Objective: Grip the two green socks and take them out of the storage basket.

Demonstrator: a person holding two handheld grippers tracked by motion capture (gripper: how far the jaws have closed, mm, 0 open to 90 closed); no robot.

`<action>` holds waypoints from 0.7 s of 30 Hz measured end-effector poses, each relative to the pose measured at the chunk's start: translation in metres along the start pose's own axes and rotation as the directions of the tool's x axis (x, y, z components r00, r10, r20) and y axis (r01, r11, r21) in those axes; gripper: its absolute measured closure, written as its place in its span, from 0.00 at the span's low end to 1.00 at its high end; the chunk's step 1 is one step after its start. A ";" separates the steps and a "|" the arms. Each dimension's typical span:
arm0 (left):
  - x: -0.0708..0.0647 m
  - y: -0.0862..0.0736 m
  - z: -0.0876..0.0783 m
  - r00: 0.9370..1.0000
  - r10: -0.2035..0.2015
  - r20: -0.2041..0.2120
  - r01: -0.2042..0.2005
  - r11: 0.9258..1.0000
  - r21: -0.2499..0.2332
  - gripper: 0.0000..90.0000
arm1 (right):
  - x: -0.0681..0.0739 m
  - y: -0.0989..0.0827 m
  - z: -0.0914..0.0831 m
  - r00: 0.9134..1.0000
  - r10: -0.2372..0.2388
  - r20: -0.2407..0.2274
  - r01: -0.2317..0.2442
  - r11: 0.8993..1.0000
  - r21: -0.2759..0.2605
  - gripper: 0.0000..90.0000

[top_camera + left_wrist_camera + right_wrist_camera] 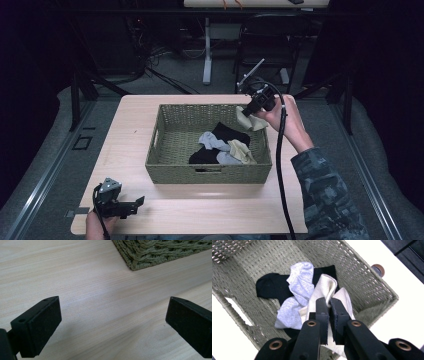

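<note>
one beige sock (325,291) is clenched in your right tool (329,303), whose jaws are pressed together on a fold of the cloth. in the high view the right tool (248,111) is above the far right corner of the woven basket (172,172), and the beige sock (253,121) hangs from it over the rim, no longer lying with the others. so i judge the step in hand is taking this sock out of the basket, and it looks to be about half way: lifted, but not yet put down anywhere.

your left tool (113,315) is released, with the jaws wide apart and nothing between them. it rests low over the bench (82,285) near the front left corner of the basket (160,252); in the high view the left tool (131,206) is well apart from the socks.

for the next move you need to carry the sock clear of the rim, so the free end does not catch on the weave, and lay it on a bare part of the bench (130,125).

several socks are inside the basket: a black sock (227,134), a grey sock (212,141) on top of it, and another beige sock (242,151) near the front right. in the right gripper view the grey sock (298,282) lies across the black sock (270,287). i cannot tell the exact number, because they overlap.
</note>
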State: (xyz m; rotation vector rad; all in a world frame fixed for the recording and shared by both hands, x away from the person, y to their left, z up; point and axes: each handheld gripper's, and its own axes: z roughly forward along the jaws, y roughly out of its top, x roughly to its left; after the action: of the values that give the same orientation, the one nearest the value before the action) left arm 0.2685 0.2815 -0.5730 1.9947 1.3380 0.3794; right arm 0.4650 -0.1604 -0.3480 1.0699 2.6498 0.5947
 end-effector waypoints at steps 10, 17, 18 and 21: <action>0.000 0.000 0.000 1.000 0.002 0.000 -0.002 1.000 0.000 0.00 | -0.015 -0.014 -0.017 0.999 0.028 0.024 -0.028 1.000 -0.009 0.96; 0.000 0.001 0.000 1.000 0.005 -0.002 -0.005 1.000 0.001 0.00 | -0.030 -0.031 -0.030 0.997 0.076 0.028 -0.075 0.996 -0.039 0.96; 0.000 0.001 0.001 1.000 0.005 -0.003 -0.005 1.000 -0.001 0.00 | -0.032 -0.034 -0.032 0.997 0.075 0.030 -0.074 0.997 -0.037 0.96; -0.001 0.001 0.001 1.000 0.007 -0.002 -0.007 1.000 -0.002 0.00 | -0.034 -0.038 -0.034 0.995 0.090 0.030 -0.089 0.995 -0.053 0.96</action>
State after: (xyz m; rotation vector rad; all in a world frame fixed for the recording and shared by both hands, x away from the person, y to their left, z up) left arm 0.2698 0.2798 -0.5728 1.9985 1.3325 0.3860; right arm 0.4537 -0.2185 -0.3328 1.1785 2.5558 0.6541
